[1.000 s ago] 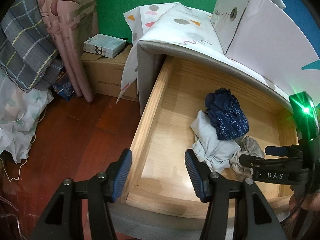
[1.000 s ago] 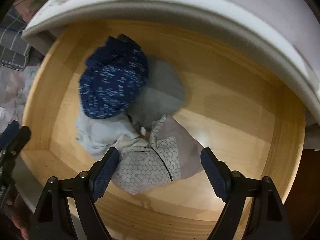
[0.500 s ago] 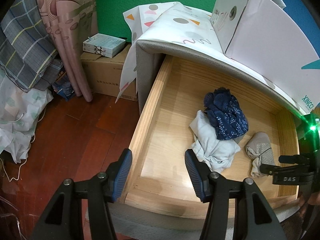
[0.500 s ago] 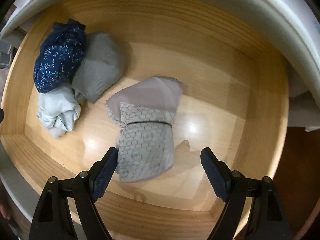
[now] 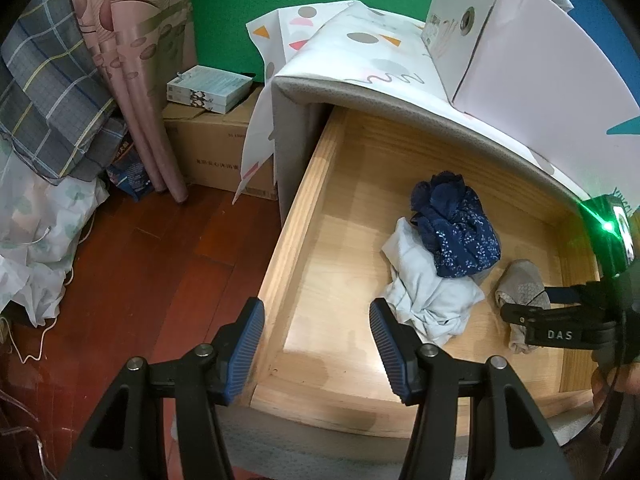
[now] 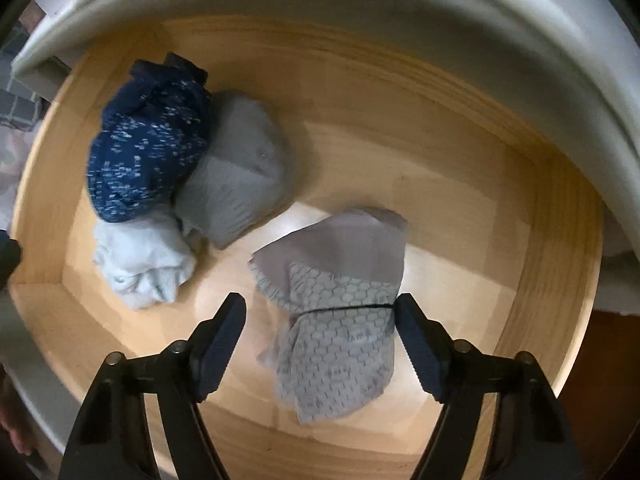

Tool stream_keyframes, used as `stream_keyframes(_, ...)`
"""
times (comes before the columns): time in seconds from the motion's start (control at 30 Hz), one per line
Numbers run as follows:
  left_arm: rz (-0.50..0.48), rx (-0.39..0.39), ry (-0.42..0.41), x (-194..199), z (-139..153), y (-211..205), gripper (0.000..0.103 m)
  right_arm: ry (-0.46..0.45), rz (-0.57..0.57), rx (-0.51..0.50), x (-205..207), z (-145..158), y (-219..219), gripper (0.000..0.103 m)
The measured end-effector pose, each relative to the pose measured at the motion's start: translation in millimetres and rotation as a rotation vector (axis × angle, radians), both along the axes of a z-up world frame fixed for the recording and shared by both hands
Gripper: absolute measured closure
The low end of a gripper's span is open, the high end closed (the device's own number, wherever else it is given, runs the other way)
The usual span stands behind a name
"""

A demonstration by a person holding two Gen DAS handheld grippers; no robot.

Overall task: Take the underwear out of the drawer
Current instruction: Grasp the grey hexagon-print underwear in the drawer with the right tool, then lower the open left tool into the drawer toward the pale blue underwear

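Note:
The wooden drawer (image 5: pixel 288 240) stands pulled out. A grey hexagon-patterned underwear piece (image 6: pixel 340 320) lies apart on its floor, to the right of a pile of a navy speckled piece (image 6: pixel 148 152), a plain grey piece (image 6: pixel 240 184) and a pale blue piece (image 6: pixel 140 260). My right gripper (image 6: pixel 318 308) points straight down over the hexagon piece with its jaws closing. The cloth is between them: the right pad meets its edge, the left pad stands off. My left gripper (image 5: pixel 316 320) hangs open over the drawer's front left corner, holding nothing.
A cabinet top with a patterned cloth (image 5: pixel 360 48) and a white carton (image 5: pixel 520 40) overhangs the drawer's back. Left of the drawer are wood floor (image 5: pixel 160 260), a cardboard box (image 5: pixel 212 148), curtains (image 5: pixel 132 60) and heaped fabric (image 5: pixel 36 220).
The hexagon piece has come away from the pile toward the drawer's right side. My right gripper has shifted over it and its jaws have narrowed. The left gripper has stayed put.

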State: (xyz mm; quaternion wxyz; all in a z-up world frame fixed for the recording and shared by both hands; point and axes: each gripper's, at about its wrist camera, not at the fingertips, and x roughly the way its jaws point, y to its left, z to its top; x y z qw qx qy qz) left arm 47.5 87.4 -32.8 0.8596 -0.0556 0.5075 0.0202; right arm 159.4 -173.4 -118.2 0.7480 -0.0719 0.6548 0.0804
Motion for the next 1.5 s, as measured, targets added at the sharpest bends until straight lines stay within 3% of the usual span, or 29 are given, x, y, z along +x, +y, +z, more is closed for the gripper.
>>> stream_keyframes(0.33,-0.001,0.005,0.002,-0.5,-0.6,-0.3,0.047,0.007,0.05,-0.023,28.0,-14.4,-6.9,0.039)
stream_keyframes(0.47,-0.001,0.006,0.002,-0.4,-0.8,-0.5,0.047,0.02,0.044,-0.027,10.4,-16.5,-13.8,0.044)
stream_keyframes(0.73,-0.002,0.005,0.003,0.0,-0.1,-0.3,0.047,0.09,-0.039,-0.069,10.2,-29.3,-38.7,0.046)
stream_keyframes(1.07,-0.004,0.006,0.002,-0.1,-0.3,-1.3,0.047,0.202,-0.218,-0.041,-7.1,-41.8,-78.2,0.046)
stream_keyframes(1.23,-0.003,0.011,0.004,0.8,-1.0,-1.9,0.047,0.242,-0.299,-0.047,-16.3,-50.3,-96.6,0.053)
stream_keyframes(1.5,-0.01,0.032,0.024,0.3,-1.6,-6.7,0.047,0.237,-0.304,-0.073,-21.9,-55.2,-91.4,0.054)
